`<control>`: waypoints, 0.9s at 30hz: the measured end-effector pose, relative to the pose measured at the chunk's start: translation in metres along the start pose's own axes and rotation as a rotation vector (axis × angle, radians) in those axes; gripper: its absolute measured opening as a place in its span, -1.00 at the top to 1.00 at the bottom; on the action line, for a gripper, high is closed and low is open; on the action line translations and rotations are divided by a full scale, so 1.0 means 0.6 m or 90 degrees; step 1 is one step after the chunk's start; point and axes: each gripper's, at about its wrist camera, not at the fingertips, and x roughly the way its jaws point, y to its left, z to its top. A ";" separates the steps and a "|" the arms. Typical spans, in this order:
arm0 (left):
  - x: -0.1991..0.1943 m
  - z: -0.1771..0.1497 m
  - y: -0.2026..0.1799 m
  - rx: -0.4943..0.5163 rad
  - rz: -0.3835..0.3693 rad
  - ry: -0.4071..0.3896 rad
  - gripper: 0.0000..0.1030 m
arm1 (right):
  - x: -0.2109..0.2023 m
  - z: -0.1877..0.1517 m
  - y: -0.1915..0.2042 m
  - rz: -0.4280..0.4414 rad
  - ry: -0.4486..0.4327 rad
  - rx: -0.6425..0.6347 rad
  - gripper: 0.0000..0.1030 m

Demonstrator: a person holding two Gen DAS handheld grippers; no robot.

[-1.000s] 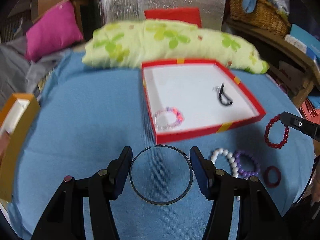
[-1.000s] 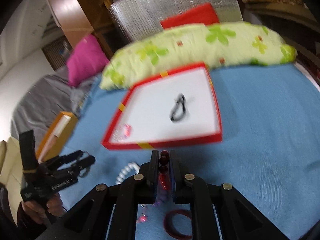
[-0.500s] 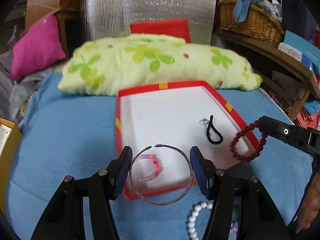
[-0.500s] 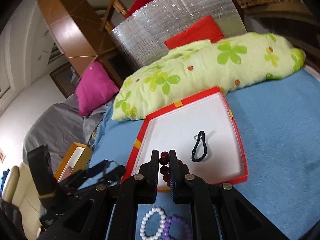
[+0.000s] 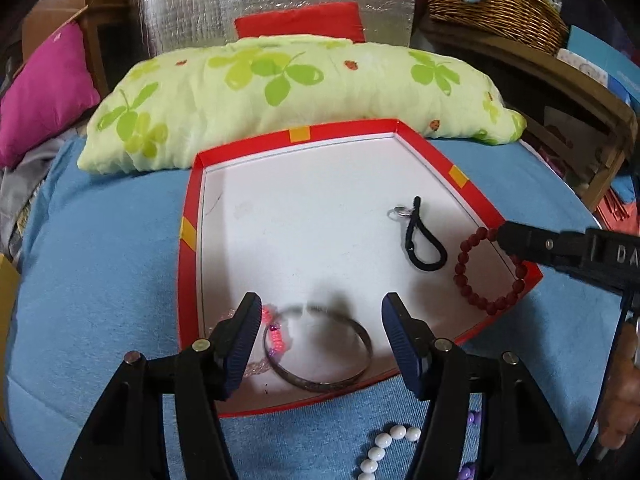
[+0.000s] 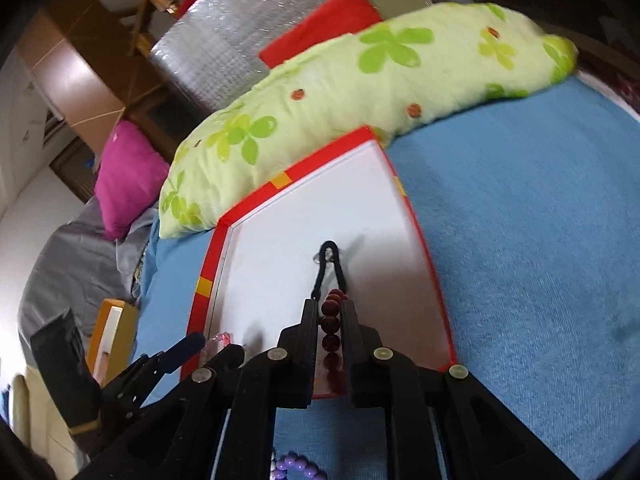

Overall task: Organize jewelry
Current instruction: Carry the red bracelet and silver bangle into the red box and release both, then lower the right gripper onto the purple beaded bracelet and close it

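Just inside the left finger of the left gripper (image 5: 322, 340), a pink translucent bead bracelet (image 5: 274, 340) lies in the near left corner of the shallow red cardboard tray with a white floor (image 5: 186, 272). The left gripper's jaws stand apart and have just been opening. Between them lies a thin silver metal bangle (image 5: 320, 382), blurred, overlapping the pink bracelet. It sits clear of the right pad; at the left pad I cannot tell.

Ahead and to the right of that gripper, a black cord loop with a small metal ring (image 5: 426, 240) rests on the tray floor. Right of it, a dark red round-bead bracelet (image 5: 464, 276) hangs from the tip of the right gripper (image 5: 505, 237), its lower beads on the tray's right rim. Seen from the right wrist, this gripper's jaws have just been opening slightly, yet they are nearly together and the beads fill the gap, touching both pads.

Below the grippers, outside the tray, white round beads (image 5: 384, 440) and purple beads (image 6: 296, 462) lie on the blue cloth (image 5: 100, 280).
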 end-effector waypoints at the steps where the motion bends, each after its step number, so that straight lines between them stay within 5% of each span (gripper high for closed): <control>1: -0.005 -0.002 -0.001 0.006 0.004 -0.005 -0.27 | -0.005 0.001 -0.002 0.003 -0.001 0.004 0.72; 5: -0.026 -0.012 -0.002 0.025 0.028 -0.013 -0.29 | -0.030 0.001 0.003 -0.001 -0.021 -0.011 0.70; 10: -0.068 -0.040 -0.002 0.057 0.060 -0.031 -0.35 | -0.069 -0.007 0.004 0.009 -0.038 -0.015 0.25; 27: -0.148 -0.134 0.021 0.038 0.082 -0.020 -0.35 | -0.158 -0.068 -0.014 -0.022 -0.031 -0.064 0.25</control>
